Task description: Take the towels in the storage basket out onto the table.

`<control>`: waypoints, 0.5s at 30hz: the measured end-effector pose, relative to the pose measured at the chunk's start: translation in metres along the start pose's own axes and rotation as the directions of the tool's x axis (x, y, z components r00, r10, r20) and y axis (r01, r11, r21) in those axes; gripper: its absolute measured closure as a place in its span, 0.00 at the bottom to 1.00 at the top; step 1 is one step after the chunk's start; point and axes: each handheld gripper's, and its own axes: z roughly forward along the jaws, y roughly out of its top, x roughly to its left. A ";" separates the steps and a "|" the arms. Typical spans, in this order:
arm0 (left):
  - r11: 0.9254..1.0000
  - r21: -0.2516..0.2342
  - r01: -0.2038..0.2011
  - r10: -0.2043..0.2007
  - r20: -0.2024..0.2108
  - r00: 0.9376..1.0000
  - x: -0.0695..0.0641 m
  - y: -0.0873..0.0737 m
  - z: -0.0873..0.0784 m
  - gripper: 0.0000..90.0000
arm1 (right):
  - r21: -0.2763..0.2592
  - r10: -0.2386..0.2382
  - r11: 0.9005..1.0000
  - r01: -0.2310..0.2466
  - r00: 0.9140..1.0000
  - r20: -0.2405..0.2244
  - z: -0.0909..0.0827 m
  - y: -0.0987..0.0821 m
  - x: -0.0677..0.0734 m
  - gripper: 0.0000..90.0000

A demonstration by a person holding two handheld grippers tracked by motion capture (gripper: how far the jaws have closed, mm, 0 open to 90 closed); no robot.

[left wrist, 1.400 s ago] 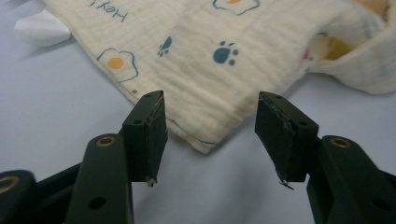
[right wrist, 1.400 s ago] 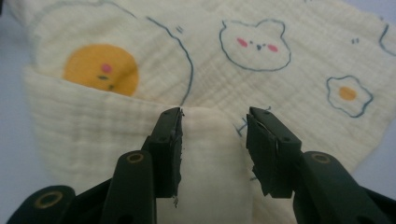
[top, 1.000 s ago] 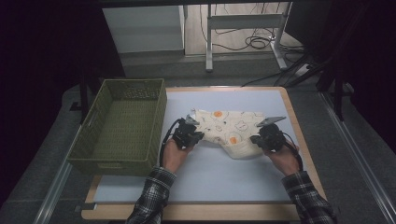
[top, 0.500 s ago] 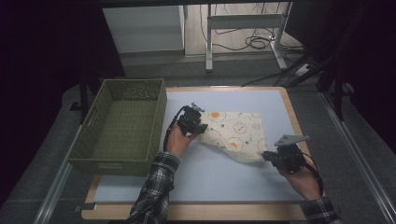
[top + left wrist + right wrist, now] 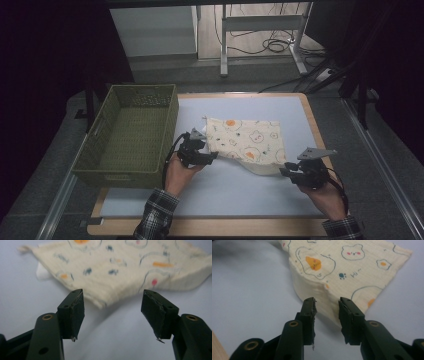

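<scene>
A cream cloth (image 5: 245,142) printed with eggs and bears lies folded on the pale blue mat (image 5: 220,192). My left gripper (image 5: 214,156) sits at the cloth's near left corner. In the left gripper view its jaws have just been opening and stand wide apart (image 5: 112,311), with the cloth (image 5: 125,272) just beyond the tips and nothing pinched. My right gripper (image 5: 284,171) is at the cloth's near right corner. Its jaws have just been opening too (image 5: 327,303); the cloth's folded edge (image 5: 329,282) reaches into the gap, and the pads stand off it.
An olive green plastic basket (image 5: 127,137) stands left of the mat, close to my left hand. The mat's wooden border (image 5: 315,130) runs along the right. Beyond the table are metal stand legs (image 5: 224,50) and cables on the floor.
The cloth, bunched between both grippers a second ago, now lies flatter. Both grippers have let it go. The right one drew back toward the near right; the left went up, then came back.
</scene>
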 end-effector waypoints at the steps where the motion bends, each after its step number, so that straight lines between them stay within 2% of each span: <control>1: 1.000 0.010 0.003 -0.003 0.000 1.000 0.002 -0.003 0.004 0.38 | -0.001 -0.005 1.000 0.005 1.000 0.002 0.002 0.002 0.001 0.71; 4: 0.999 0.025 0.033 -0.033 0.000 0.999 0.008 -0.007 0.020 0.38 | -0.010 -0.012 1.000 0.012 1.000 0.001 0.006 0.009 0.004 0.66; 6: 0.999 0.029 0.045 -0.045 0.010 0.999 0.014 -0.005 0.033 0.43 | -0.006 -0.027 1.000 0.027 1.000 0.016 0.011 0.014 0.003 0.60; 8: 0.998 0.023 0.055 -0.056 0.026 0.998 0.015 -0.003 0.037 0.46 | -0.005 -0.031 1.000 0.031 0.999 0.023 0.012 0.016 0.002 0.60; 10: 0.998 0.002 0.067 -0.067 0.084 0.994 0.018 0.000 0.041 0.58 | 0.002 -0.027 1.000 0.027 0.999 0.021 0.017 0.016 -0.003 0.57; 11: 0.999 -0.009 0.048 -0.046 0.124 0.991 0.018 0.005 0.039 0.80 | 0.004 -0.015 1.000 0.015 1.000 0.015 0.021 0.016 -0.007 0.56; 12: 0.999 -0.009 0.048 -0.046 0.124 0.991 0.018 0.005 0.039 0.88 | 0.005 -0.012 1.000 0.012 1.000 0.005 0.024 0.015 -0.009 0.55; 13: 0.999 -0.012 0.043 -0.041 0.129 0.991 0.017 0.009 0.036 0.88 | 0.005 -0.012 1.000 0.012 1.000 0.005 0.024 0.015 -0.009 0.55; 15: 0.998 -0.035 0.042 -0.037 0.143 0.989 0.017 0.018 0.028 0.94 | 0.015 0.004 1.000 -0.004 1.000 -0.012 0.029 0.014 -0.012 0.54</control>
